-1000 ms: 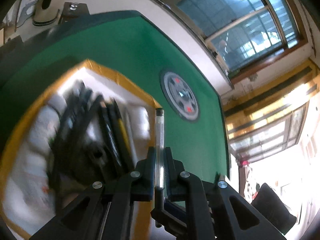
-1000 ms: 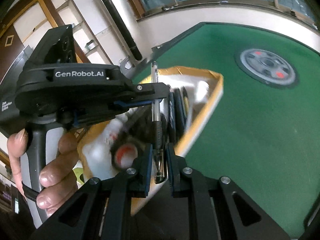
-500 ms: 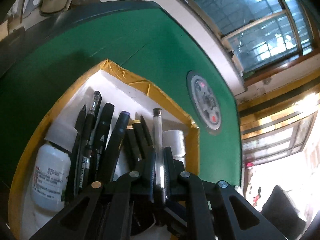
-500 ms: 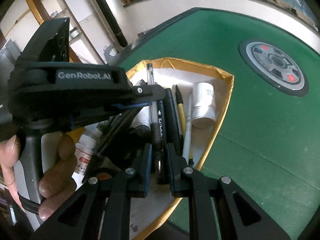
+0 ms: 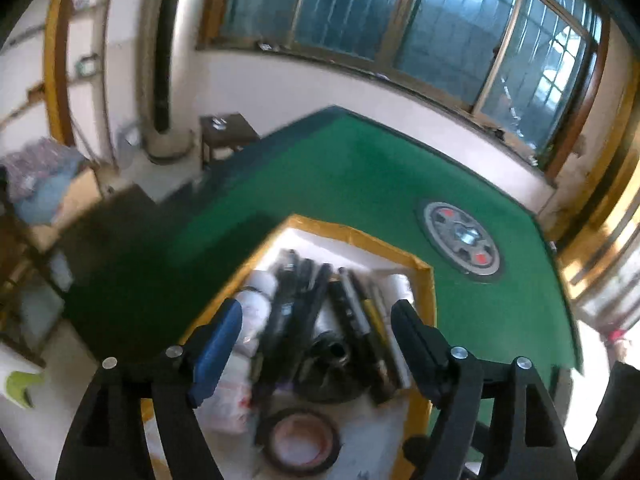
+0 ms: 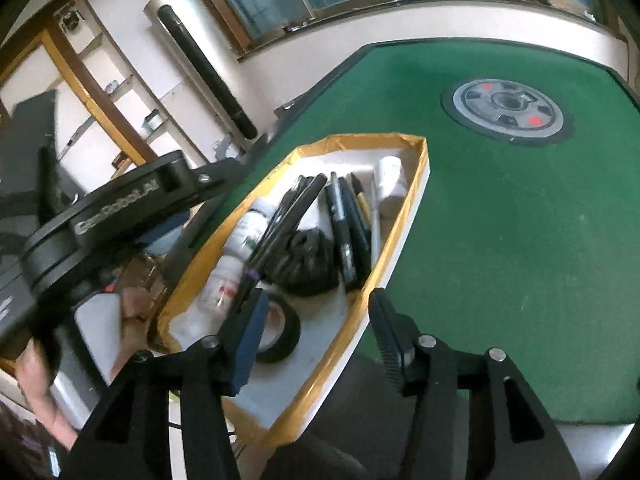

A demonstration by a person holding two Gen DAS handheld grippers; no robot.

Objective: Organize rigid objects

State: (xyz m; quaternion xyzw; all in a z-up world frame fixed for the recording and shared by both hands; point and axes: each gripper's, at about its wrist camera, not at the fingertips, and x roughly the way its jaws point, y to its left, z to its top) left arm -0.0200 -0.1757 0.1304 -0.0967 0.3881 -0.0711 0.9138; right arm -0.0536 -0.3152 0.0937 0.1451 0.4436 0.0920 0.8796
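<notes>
Both grippers stood wide w/ nothing between the jaws: left gripper (image 5: pixel 316 338) and right gripper (image 6: pixel 316 330) had each just been opening, and no pen sat between either pair of pads now. The clear pen looked to be down among the pens (image 6: pixel 344 216) in the yellow-rimmed box (image 6: pixel 420 184), tho blur made it hard to pick out which one. The box sat at the near edge of the green table (image 6: pixel 500 220), partly overhanging it. Pens lay side by side, long axes running from the near end of the box toward its far end, roughly in line w/ both grippers' pointing direction, directly ahead of and below the jaws. Also in the box: white bottles (image 6: pixel 248 232), a black tape roll (image 6: pixel 280 332), a small white jar (image 6: pixel 390 176) by the far corner. Left gripper hung more squarely over the box middle; right one sat over the near right rim. Probably the next rigid item must be found elsewhere; none showed on the felt.
</notes>
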